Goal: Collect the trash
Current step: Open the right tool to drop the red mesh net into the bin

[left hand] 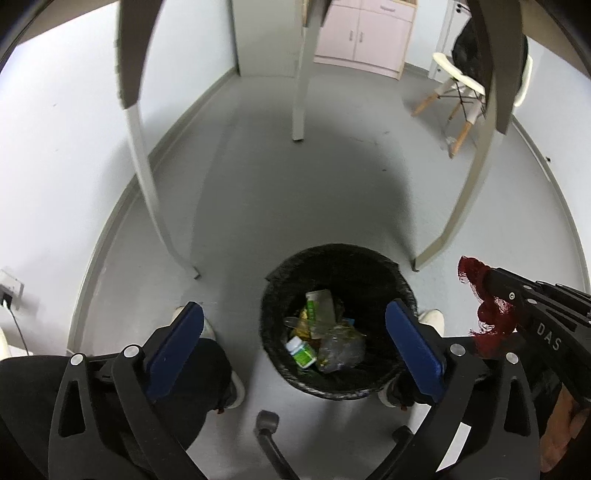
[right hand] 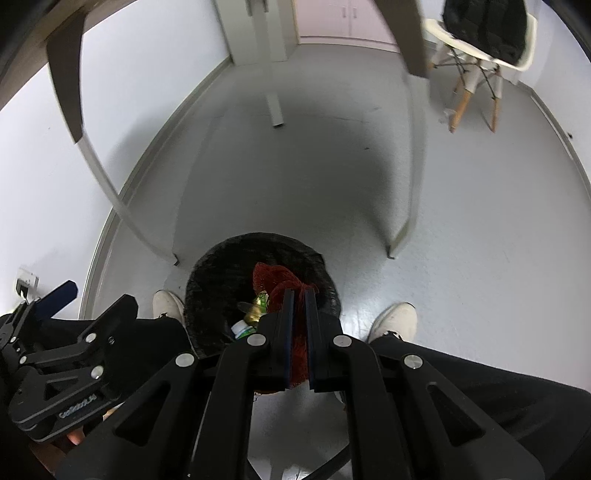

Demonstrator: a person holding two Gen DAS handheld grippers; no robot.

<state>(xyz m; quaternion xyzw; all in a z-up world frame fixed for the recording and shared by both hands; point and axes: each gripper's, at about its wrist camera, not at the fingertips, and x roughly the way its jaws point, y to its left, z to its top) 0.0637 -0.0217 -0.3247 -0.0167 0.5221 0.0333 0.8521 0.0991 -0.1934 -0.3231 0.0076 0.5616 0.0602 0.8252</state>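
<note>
A black-lined trash bin (left hand: 334,258) stands on the grey floor between my feet; it holds a white and green bottle (left hand: 301,352), clear plastic and other wrappers. My left gripper (left hand: 295,328) is open and empty, its blue pads spread wide above the bin. My right gripper (right hand: 299,295) is shut on a red mesh net (right hand: 275,280) and holds it over the bin (right hand: 221,266). In the left wrist view the net (left hand: 487,314) hangs from the right gripper, to the right of the bin.
Grey table legs (left hand: 147,177) curve down on both sides of the bin. A white wall with a socket (left hand: 11,286) is at the left. A white chair (left hand: 458,85) with a black item stands at the far right, a pink cabinet (left hand: 369,33) behind.
</note>
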